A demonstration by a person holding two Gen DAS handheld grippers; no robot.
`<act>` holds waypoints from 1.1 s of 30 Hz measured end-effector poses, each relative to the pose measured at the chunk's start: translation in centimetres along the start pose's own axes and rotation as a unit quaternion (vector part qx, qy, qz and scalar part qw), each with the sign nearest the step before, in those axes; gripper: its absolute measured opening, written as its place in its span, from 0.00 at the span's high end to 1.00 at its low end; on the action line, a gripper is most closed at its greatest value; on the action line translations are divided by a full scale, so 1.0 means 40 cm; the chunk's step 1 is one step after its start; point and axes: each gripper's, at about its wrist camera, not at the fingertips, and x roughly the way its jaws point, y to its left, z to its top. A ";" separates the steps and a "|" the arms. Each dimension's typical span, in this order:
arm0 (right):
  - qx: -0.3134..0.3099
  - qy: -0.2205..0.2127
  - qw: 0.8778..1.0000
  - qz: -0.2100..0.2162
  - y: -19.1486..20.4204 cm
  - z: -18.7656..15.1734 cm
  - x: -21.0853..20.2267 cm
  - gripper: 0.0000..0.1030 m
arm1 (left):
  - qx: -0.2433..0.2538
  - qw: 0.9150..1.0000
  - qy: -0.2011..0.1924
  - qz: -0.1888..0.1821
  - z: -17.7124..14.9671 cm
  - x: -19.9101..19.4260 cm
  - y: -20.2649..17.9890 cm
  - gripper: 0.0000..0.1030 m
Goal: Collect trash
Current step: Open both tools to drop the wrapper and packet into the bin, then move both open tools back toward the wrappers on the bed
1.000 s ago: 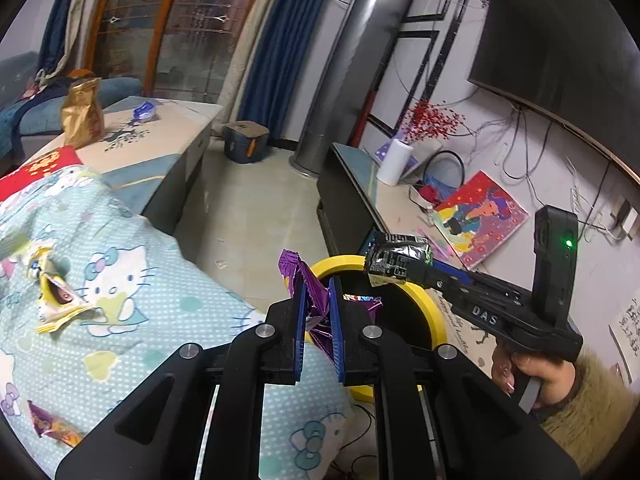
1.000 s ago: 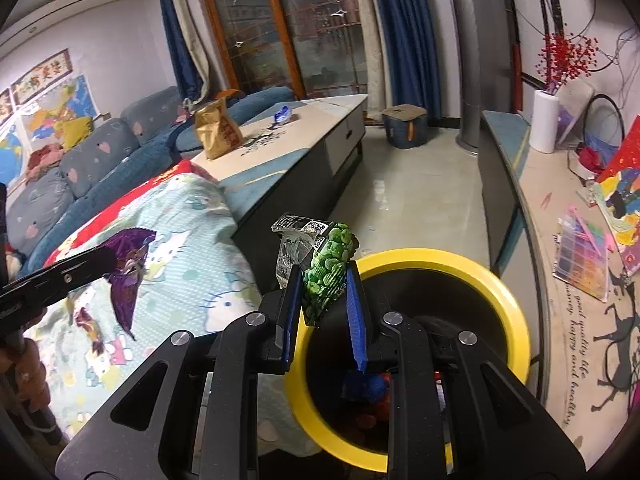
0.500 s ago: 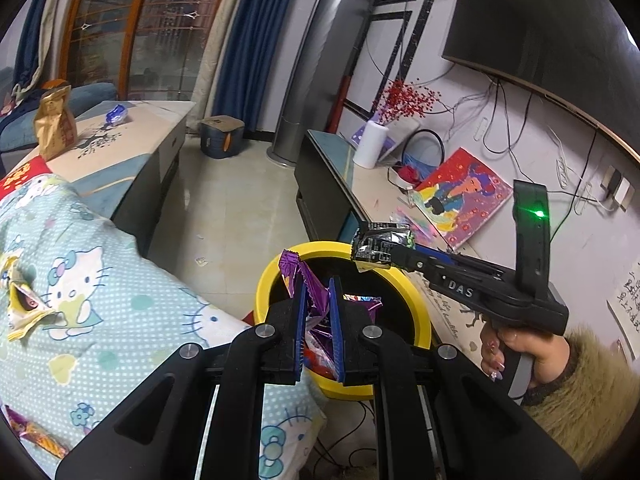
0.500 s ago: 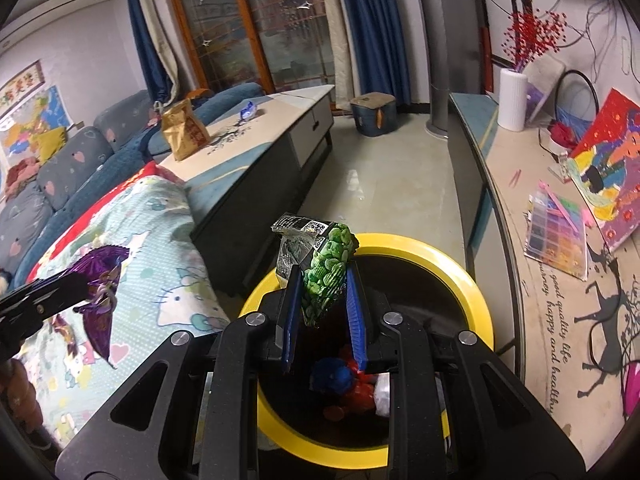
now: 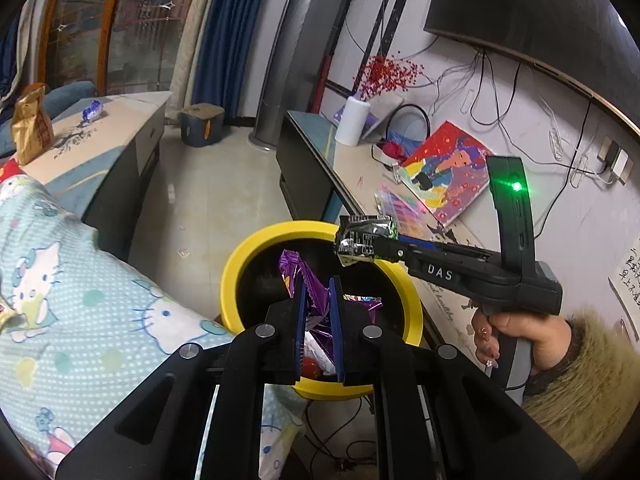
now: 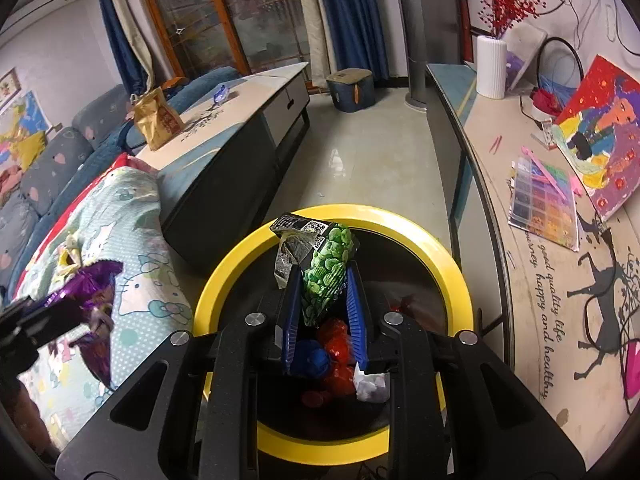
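My left gripper (image 5: pixel 318 292) is shut on a crumpled purple foil wrapper (image 5: pixel 298 270) and hangs over the near side of a yellow-rimmed black bin (image 5: pixel 240 268). My right gripper (image 6: pixel 322 280) is shut on a green pea snack packet (image 6: pixel 326 268) above the same bin (image 6: pixel 448 264), which holds red, blue and white trash (image 6: pixel 334 344). In the left wrist view the right gripper (image 5: pixel 370 240) reaches over the bin's far rim with the packet's silver back (image 5: pixel 362 234) showing. The left gripper (image 6: pixel 80 304) appears at the left edge of the right wrist view with its purple wrapper (image 6: pixel 94 284).
A Hello Kitty blanket (image 5: pixel 80 300) with a yellow wrapper (image 6: pixel 68 258) lies left of the bin. Behind it stands a low table (image 6: pixel 240 120) bearing a gold bag (image 6: pixel 156 120) and a blue wrapper (image 6: pixel 220 92). A long sideboard (image 6: pixel 500 168) with paintings runs on the right.
Both grippers have moved forward and down over the bin, each holding its wrapper. The bin's inside and its trash now show under the fingers.
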 end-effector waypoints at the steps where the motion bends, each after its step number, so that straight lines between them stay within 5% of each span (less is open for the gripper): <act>1: 0.003 0.002 1.000 -0.001 -0.005 -0.001 0.003 0.84 | -0.001 1.000 0.003 -0.002 -0.003 0.009 -0.001 0.89; 9: 0.025 0.017 1.000 0.001 -0.032 -0.005 0.019 0.77 | 0.001 0.999 0.025 -0.024 -0.018 0.080 -0.028 0.89; 13: 0.046 0.014 0.999 0.001 -0.056 -0.001 0.012 0.61 | -0.008 0.999 0.039 -0.027 -0.021 0.123 -0.033 0.82; 15: 0.051 0.010 0.999 -0.006 -0.064 0.002 0.006 0.55 | -0.015 0.999 0.042 -0.024 -0.020 0.135 -0.029 0.44; 18: 0.056 -0.001 0.998 -0.011 -0.071 0.010 -0.007 0.51 | -0.023 0.999 0.030 -0.019 -0.018 0.128 -0.024 0.14; 21: 0.054 -0.013 0.998 -0.016 -0.066 0.017 -0.020 0.46 | -0.015 1.000 0.021 -0.002 -0.020 0.105 -0.025 0.07; 30: 0.027 -0.042 0.999 0.014 0.007 0.031 -0.054 0.42 | -0.020 0.997 -0.029 0.064 -0.027 -0.022 0.018 0.07; 33: 0.009 -0.047 0.998 0.029 0.045 0.030 -0.063 0.32 | -0.031 0.994 -0.045 0.092 -0.030 -0.063 0.043 0.07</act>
